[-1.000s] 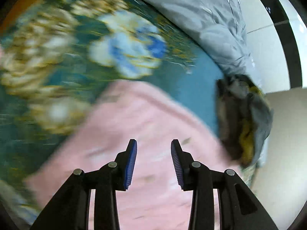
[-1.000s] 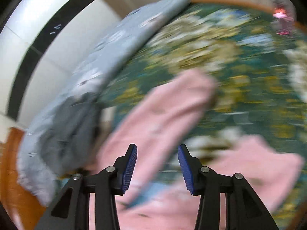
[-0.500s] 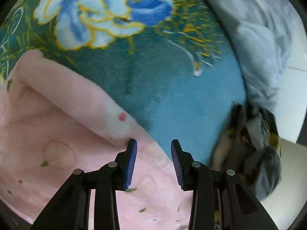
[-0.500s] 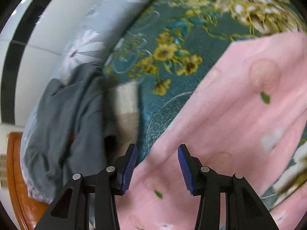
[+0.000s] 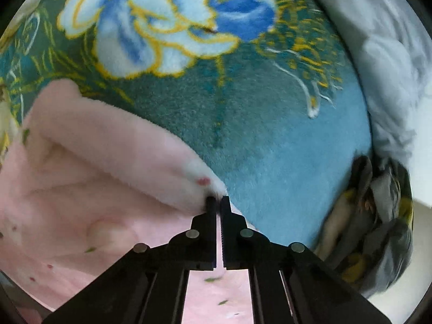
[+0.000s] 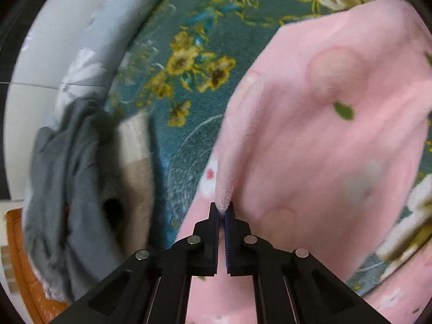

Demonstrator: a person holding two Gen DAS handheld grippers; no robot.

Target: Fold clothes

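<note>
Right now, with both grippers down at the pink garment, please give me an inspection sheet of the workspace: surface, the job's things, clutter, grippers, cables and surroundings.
Surface: teal floral plush blanket, spread flat on a bed.
Job's things: pink fleece garment printed with small leaves and flowers, lying on the blanket, its edges lifted at both grippers.
Clutter: crumpled grey clothes piled at the blanket's edge; grey and yellow bundle, possibly the same pile.
Grippers: left gripper shut on a corner of the garment; right gripper shut on a raised fold of it.
Cables: nothing seen.
Surroundings: pale grey quilt along the blanket's side; white wall with a dark stripe; orange-brown wooden edge.
</note>
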